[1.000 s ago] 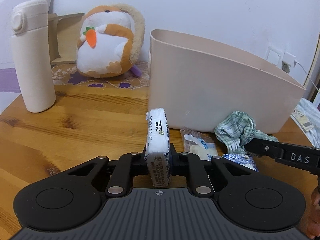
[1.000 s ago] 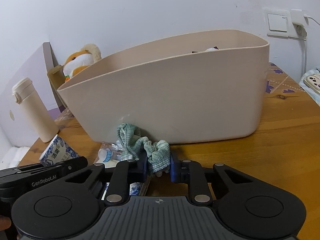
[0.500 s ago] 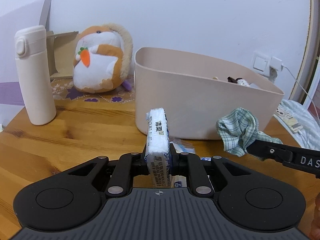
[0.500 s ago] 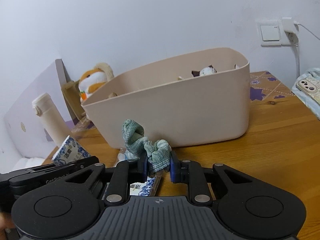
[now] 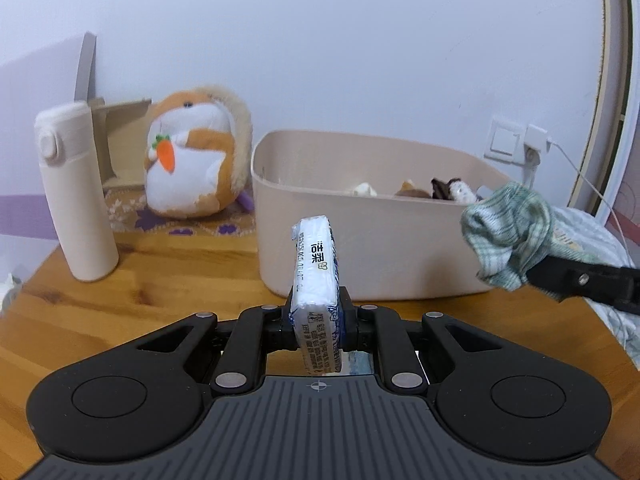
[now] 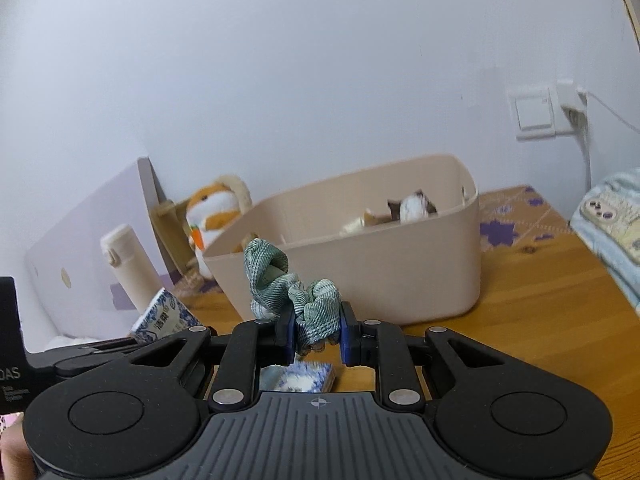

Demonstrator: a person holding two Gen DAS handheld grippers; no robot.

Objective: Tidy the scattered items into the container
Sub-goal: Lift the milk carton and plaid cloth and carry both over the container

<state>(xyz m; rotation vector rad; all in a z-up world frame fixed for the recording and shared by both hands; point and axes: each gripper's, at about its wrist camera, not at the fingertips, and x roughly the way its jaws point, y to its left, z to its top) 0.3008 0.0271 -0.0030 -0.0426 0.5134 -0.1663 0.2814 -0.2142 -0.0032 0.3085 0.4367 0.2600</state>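
Observation:
My left gripper point(image 5: 316, 322) is shut on a white tissue pack point(image 5: 316, 276) with blue print, held on edge above the wooden table, in front of the beige tub point(image 5: 360, 256). My right gripper point(image 6: 316, 330) is shut on a green checked cloth point(image 6: 292, 284), lifted off the table short of the tub's point(image 6: 360, 272) near wall. From the left wrist view the cloth point(image 5: 508, 232) hangs at the right, level with the tub's rim. Several small items lie inside the tub. Another blue-patterned pack point(image 6: 296, 378) lies on the table under my right gripper.
A cream flask point(image 5: 76, 196) stands at the table's left, with a plush hamster point(image 5: 192, 164) and a cardboard box point(image 5: 120, 144) behind it. A wall socket with a cable point(image 6: 572, 108) is at the back right. Bedding with a phone point(image 6: 608, 216) lies beyond the table's right edge.
Both grippers have risen and drawn back from the tub with their loads. The tub's rim and contents have come into view and the tub looks smaller.

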